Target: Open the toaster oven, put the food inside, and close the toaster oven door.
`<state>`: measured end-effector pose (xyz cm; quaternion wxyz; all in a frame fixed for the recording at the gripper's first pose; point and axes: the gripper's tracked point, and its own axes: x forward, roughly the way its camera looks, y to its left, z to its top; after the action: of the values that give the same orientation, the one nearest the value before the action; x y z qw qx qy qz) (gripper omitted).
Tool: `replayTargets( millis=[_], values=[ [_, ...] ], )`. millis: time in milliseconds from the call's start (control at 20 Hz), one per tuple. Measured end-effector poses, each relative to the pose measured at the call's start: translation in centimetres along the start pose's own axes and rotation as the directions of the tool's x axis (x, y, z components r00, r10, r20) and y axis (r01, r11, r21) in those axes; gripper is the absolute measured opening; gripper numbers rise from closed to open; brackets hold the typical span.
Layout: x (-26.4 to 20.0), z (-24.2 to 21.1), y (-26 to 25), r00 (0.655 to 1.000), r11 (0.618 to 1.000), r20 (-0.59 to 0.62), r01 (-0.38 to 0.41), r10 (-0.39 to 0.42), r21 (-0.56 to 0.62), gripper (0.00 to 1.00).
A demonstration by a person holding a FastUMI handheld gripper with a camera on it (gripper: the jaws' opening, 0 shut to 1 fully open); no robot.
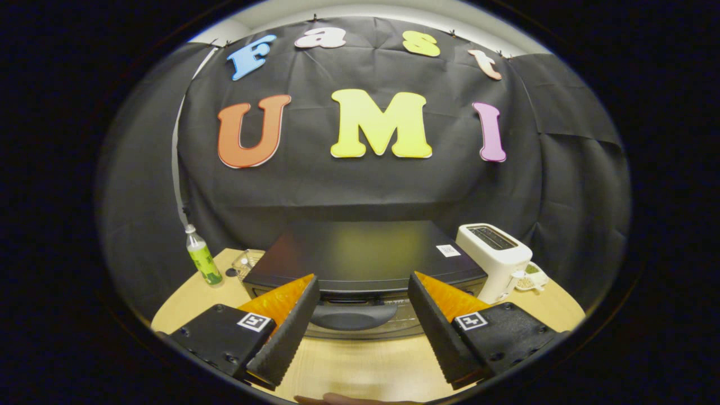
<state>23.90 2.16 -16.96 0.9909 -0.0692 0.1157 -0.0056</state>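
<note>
A black toaster oven stands on the wooden table straight ahead of me. Its door is closed, and the dark door handle lies across the front, just beyond and between my fingertips. My gripper is open, its two fingers spread wide on either side of the handle with nothing between them. The fingers hover above the table in front of the oven. No food item can be made out from here.
A white slot toaster stands right of the oven, with a small white dish beside it. A green-labelled bottle and a clear container sit to the oven's left. Part of a hand shows at the table's near edge.
</note>
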Motion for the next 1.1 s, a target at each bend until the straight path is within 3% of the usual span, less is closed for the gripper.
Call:
replayTargets(
  millis=[450,650,1100],
  values=[
    [3.2,-2.3,1.9,0.998,0.999,-0.066,0.009,-0.011,-0.039,1.00],
    [3.0,-2.9,1.8,0.996,1.000,-0.085,-0.012,0.014,0.018,1.00],
    [-0.1,-5.4,1.6,0.993,0.999,-0.110,-0.034,0.036,0.018,1.00]
  ],
)
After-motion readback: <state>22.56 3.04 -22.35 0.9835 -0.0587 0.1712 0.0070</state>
